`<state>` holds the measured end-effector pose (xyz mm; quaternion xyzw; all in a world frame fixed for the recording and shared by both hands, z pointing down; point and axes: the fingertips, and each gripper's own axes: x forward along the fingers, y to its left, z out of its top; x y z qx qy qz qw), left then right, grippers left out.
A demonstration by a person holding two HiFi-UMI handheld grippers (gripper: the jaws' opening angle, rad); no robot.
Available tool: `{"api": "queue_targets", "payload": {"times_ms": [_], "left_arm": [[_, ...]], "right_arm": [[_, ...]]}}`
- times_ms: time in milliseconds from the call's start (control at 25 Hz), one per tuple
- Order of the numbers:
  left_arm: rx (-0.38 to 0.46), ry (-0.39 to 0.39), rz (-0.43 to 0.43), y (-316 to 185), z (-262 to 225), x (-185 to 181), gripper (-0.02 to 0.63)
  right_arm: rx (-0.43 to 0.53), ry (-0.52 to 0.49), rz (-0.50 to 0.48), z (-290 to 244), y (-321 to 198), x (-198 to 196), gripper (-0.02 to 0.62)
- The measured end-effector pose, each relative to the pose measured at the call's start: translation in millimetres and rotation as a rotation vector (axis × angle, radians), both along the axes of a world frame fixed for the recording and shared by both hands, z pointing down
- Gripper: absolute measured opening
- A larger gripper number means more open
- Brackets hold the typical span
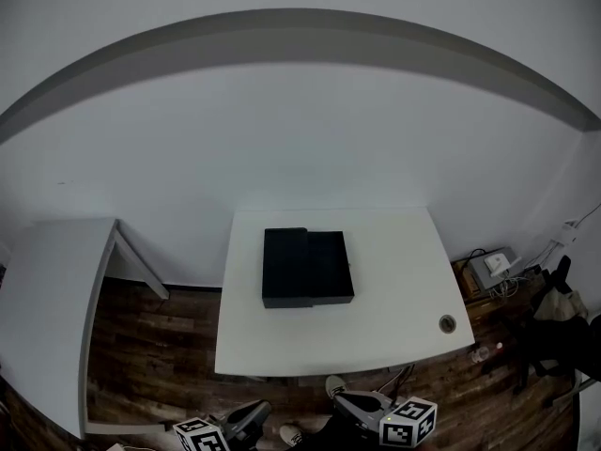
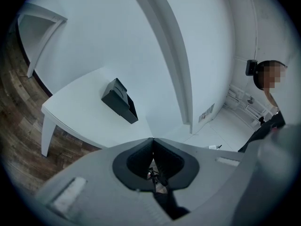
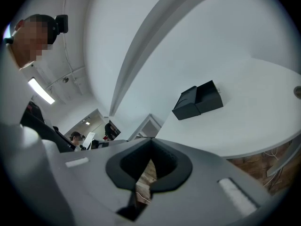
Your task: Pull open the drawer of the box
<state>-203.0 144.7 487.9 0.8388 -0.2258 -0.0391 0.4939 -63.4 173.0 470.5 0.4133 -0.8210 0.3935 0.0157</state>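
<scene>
Hovering well short of the white worktop (image 1: 394, 332), the left claw (image 2: 152, 142) and right claw (image 3: 150, 142) are both closed on nothing, apparently poised before reaching the black box (image 1: 307, 267) sitting mid-worktop.

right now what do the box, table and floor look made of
Box: matte black, card or plastic, unclear which; no shine, crisp edges. Table: smooth white, probably laminate or painted board; even top. Floor: dark wood planks or wood-look; grain and seams show.
</scene>
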Motion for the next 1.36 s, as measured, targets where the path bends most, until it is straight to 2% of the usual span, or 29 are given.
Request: {"api": "queue_targets", "payload": {"times_ms": [160,400,800,1000,1360], "left_arm": [[0.039,-0.008,-0.002,3,-10,2,0.005],[0.04,-0.002,-0.01,5,-12,2,0.005],[0.044,-0.02,0.012,5,-13,4,0.005],[0.017,-0.014,-0.022,5,-6,1,0.005],[0.014,-0.032,-0.017,6,-6,-2,0.005]], "right_arm": [[0.011,0.008,-0.019,1,4,-2,0.003],[0.03,0.029,-0.062,-1,11,-10,0.003],[0.034,0.012,-0.061,-4,13,-15,0.003],[0.034,0.016,-0.065,-2,15,-16,0.003],[0.024,0.001,-0.043,0,10,-20,0.003]]}}
